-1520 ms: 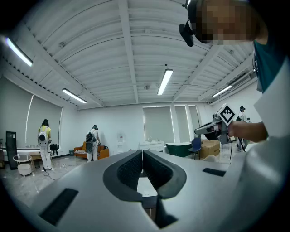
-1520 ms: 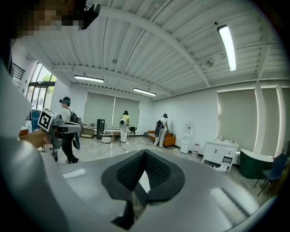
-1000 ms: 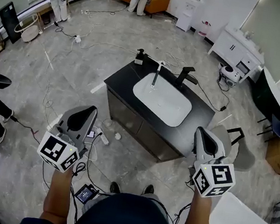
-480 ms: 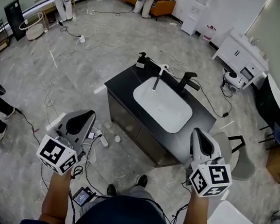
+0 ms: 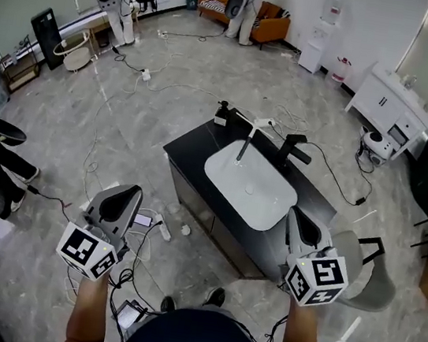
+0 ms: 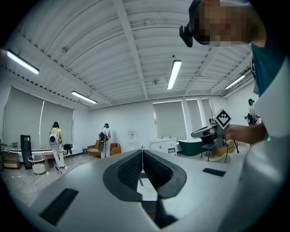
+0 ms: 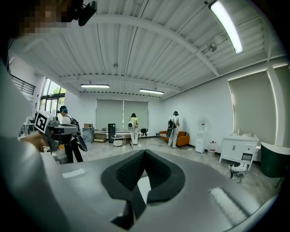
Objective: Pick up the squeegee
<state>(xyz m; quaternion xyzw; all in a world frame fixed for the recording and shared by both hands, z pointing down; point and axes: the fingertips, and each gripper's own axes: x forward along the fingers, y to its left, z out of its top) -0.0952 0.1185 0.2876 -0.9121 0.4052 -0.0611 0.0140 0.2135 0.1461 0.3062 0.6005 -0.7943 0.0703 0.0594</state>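
Observation:
The squeegee (image 5: 243,149), slim with a pale top and a dark lower part, leans in the white basin (image 5: 254,192) of a black vanity (image 5: 193,149). Both grippers are held level, short of the vanity's near side. My left gripper (image 5: 132,189) hangs over the floor to the left of the cabinet, with its jaws shut and nothing between them (image 6: 142,152). My right gripper (image 5: 295,212) is by the counter's near right corner, also shut and empty (image 7: 145,152). Neither touches the squeegee.
A black faucet (image 5: 292,149) and a soap dispenser (image 5: 222,114) stand at the basin's far rim. Cables and a power strip (image 5: 159,228) lie on the floor. A grey chair (image 5: 373,279) stands to the right. Several people stand at the room's far side.
The person has stepped toward the vanity, which now sits nearer and lower in the head view. Both grippers moved forward with the person and stayed shut.

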